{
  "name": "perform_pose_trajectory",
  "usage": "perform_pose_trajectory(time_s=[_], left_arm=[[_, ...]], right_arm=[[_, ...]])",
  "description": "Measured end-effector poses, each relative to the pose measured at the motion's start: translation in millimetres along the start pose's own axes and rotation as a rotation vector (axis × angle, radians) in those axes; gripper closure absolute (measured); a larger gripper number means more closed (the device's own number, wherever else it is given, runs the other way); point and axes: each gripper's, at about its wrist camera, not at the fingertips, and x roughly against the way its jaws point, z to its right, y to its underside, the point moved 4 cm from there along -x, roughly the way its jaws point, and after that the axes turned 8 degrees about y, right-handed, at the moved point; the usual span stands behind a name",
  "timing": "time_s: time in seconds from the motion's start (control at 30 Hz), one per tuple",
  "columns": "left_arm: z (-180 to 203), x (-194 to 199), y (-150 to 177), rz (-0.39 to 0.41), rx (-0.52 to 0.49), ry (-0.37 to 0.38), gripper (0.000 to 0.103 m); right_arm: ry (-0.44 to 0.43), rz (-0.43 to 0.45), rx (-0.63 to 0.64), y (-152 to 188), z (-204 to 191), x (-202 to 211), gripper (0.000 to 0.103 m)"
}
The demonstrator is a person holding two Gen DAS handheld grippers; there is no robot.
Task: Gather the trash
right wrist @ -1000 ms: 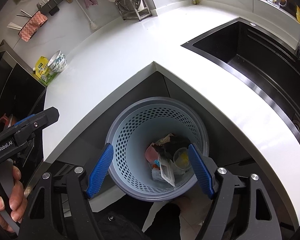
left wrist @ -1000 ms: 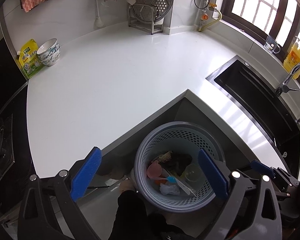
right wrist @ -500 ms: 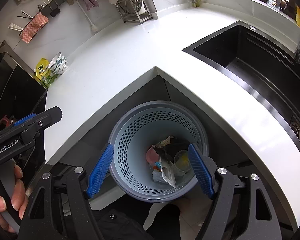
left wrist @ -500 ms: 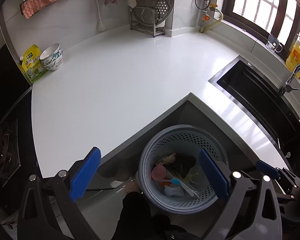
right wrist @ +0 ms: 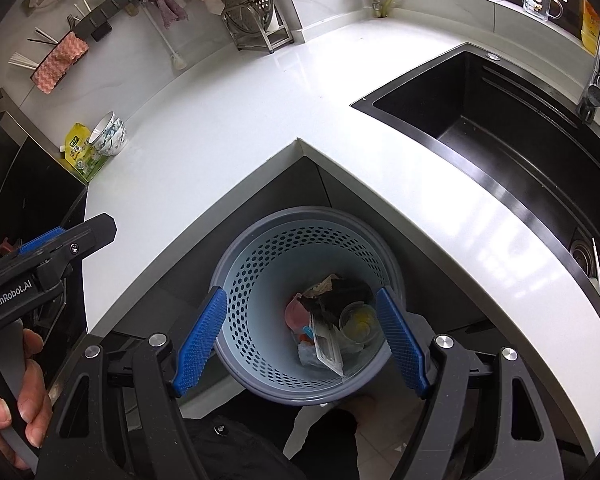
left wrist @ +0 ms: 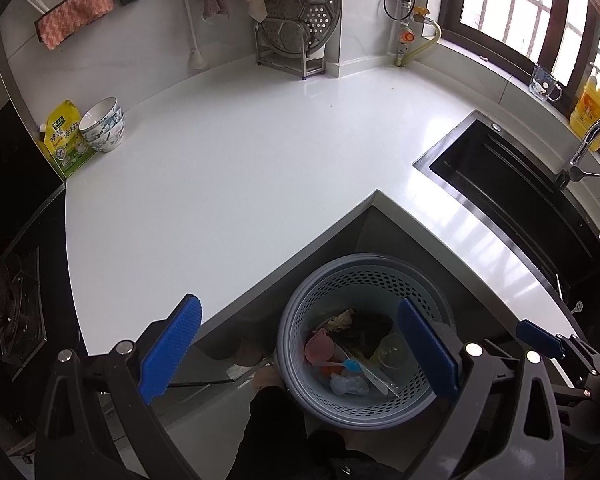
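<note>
A grey-blue perforated trash basket (left wrist: 300, 316) (right wrist: 256, 280) stands on the floor in the inner corner of the white L-shaped counter (left wrist: 240, 168) (right wrist: 228, 132). It holds trash (left wrist: 352, 352) (right wrist: 332, 328): a pink piece, a clear cup, wrappers, dark scraps. My left gripper (left wrist: 300, 354) is open and empty, above the basket's left side. My right gripper (right wrist: 300, 338) is open and empty, straddling the basket from above. The left gripper also shows at the left edge of the right wrist view (right wrist: 48, 248).
A black sink (left wrist: 512, 192) (right wrist: 500, 128) with a tap lies to the right. Stacked bowls (left wrist: 104, 124) and a yellow-green pouch (left wrist: 64, 136) sit far left. A dish rack (left wrist: 296, 24) stands at the back corner. A stove (left wrist: 8, 300) is at the left.
Both grippers have risen and pulled back a little from the basket, so it looks smaller and lower in the views. Both stay open and empty.
</note>
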Motion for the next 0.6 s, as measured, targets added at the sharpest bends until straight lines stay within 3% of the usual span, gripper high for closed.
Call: perform_pose_trajectory(time_s=[0.6], left_arm=[[4.7, 1.8, -5.6, 0.011, -0.025, -0.004, 0.006]], right_arm=[[0.012, 0.013, -0.001, -1.0, 3.9, 3.8, 0.029]])
